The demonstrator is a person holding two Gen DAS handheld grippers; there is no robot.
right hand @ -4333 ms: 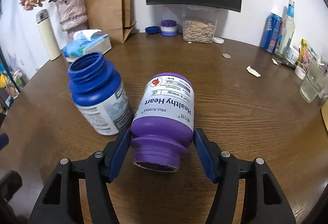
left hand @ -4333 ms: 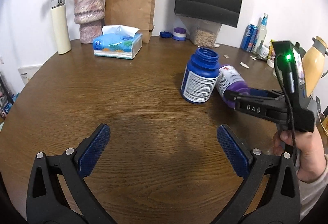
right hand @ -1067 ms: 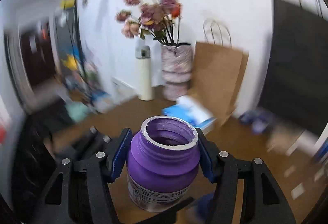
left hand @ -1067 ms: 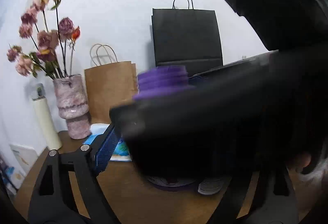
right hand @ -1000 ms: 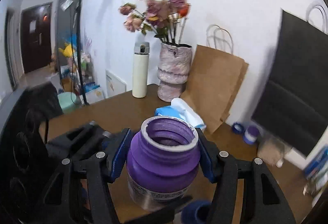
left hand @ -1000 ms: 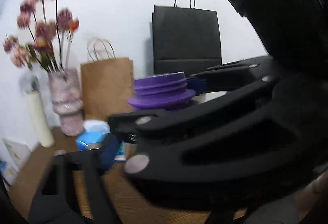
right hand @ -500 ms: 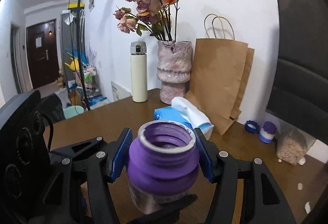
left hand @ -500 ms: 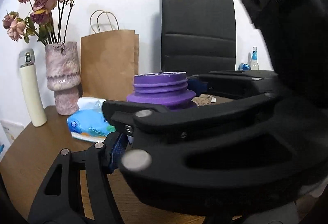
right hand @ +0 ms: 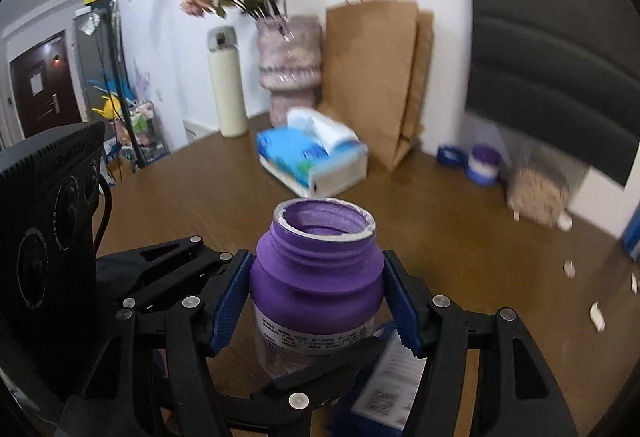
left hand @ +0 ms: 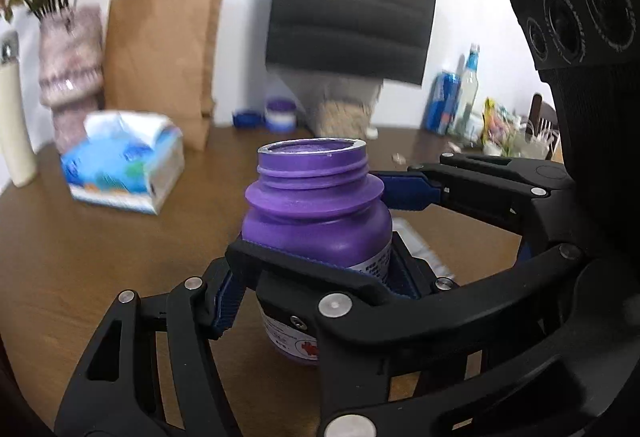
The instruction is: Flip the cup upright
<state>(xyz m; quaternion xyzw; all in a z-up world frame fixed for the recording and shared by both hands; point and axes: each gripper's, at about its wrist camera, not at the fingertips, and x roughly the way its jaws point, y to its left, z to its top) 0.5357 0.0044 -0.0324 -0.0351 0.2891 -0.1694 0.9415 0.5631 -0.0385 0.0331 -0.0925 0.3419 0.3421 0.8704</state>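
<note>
The purple bottle stands mouth up, held above the brown table. My right gripper is shut on its body just below the shoulder. It also shows in the left wrist view, with the right gripper's fingers on either side. My left gripper reaches around the bottle's lower body; its left pad sits near the label, the right pad is hidden. The blue bottle is partly visible low behind the purple one.
A tissue box, brown paper bag, pink vase with dried flowers and cream flask stand at the table's back left. Caps, a clear container, cans and bottles line the back.
The right gripper has lifted the lying purple bottle and turned it mouth up. Both views have tilted down toward the table, and the left gripper has closed in around the bottle's lower body.
</note>
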